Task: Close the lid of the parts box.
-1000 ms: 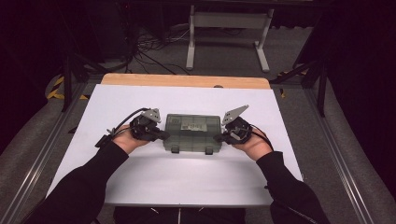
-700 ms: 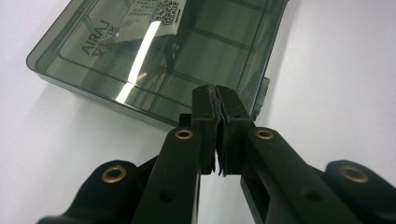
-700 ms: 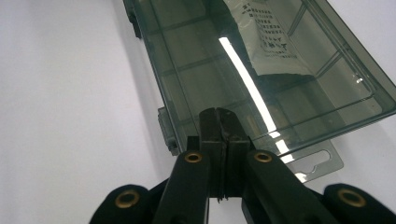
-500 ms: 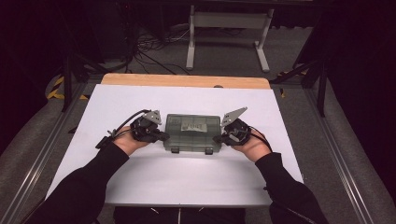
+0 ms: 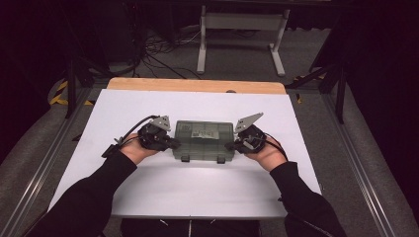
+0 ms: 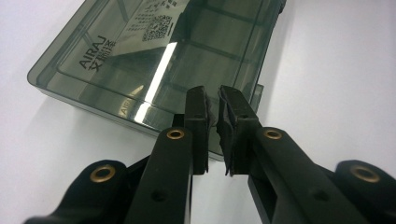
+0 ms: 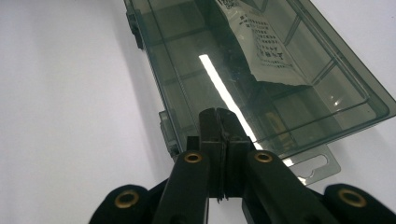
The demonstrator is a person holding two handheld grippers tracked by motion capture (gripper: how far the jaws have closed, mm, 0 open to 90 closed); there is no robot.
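Centre of the high view: smoky plastic organizer box [image 5: 203, 140] flat on the white table [image 5: 197, 192]. Left gripper [image 5: 170, 143] at its left end, jaws just opening, narrow gap, nothing between. Right gripper [image 5: 232, 145] at right end, jaws pressed together, empty.

Organizer box [image 7: 261, 79] far end cut off by top edge in right gripper view; label print [image 5: 203, 132] too small to read in high view.

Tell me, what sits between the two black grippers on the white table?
In the high view, a smoky grey see-through plastic box lies flat between the left gripper and the right gripper, one at each short end.
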